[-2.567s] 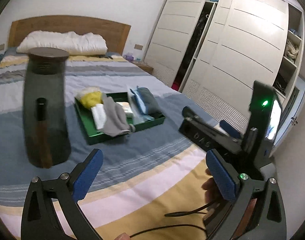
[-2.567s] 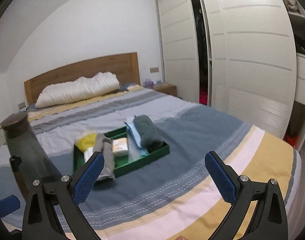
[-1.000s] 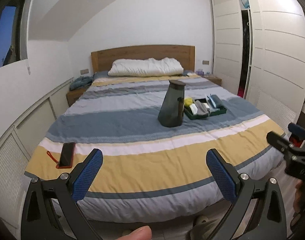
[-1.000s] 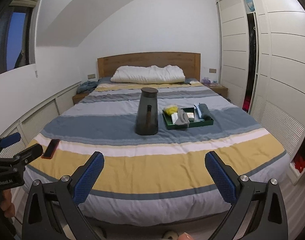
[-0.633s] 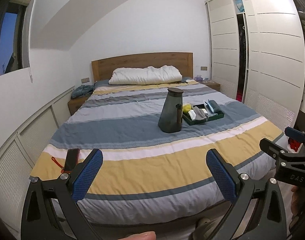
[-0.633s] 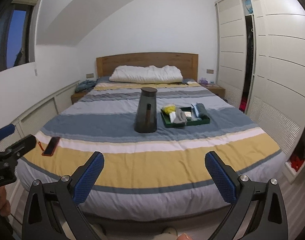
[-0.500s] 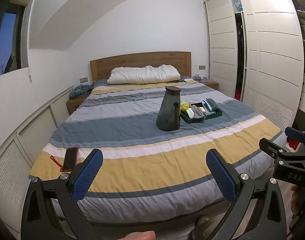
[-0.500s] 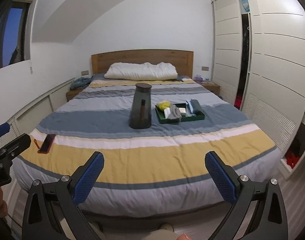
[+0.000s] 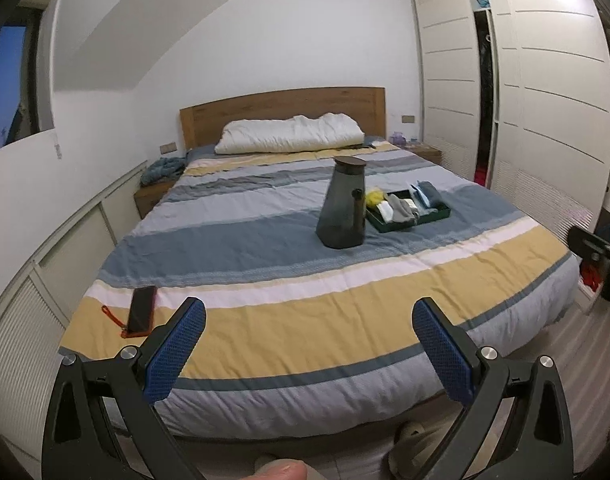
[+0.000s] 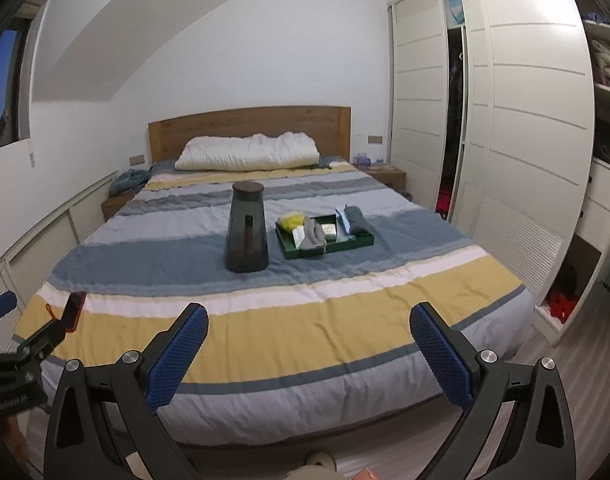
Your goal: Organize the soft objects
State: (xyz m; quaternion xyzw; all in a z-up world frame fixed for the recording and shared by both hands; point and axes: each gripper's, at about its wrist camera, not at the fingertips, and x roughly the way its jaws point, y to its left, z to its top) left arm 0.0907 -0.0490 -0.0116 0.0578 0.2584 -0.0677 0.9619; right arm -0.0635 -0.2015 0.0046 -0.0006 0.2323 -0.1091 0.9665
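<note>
Your green tray of soft things sits mid-frame on the bed, long axis running left-right, beside the dark jug. Your left gripper and right gripper both gape wide, holding nothing.

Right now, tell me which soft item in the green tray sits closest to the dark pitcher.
The yellow bundle, at the corner of the green rectangular tray beside the tall dark grey pitcher. The grey folded cloth and dark rolled cloth lie farther right.
</note>
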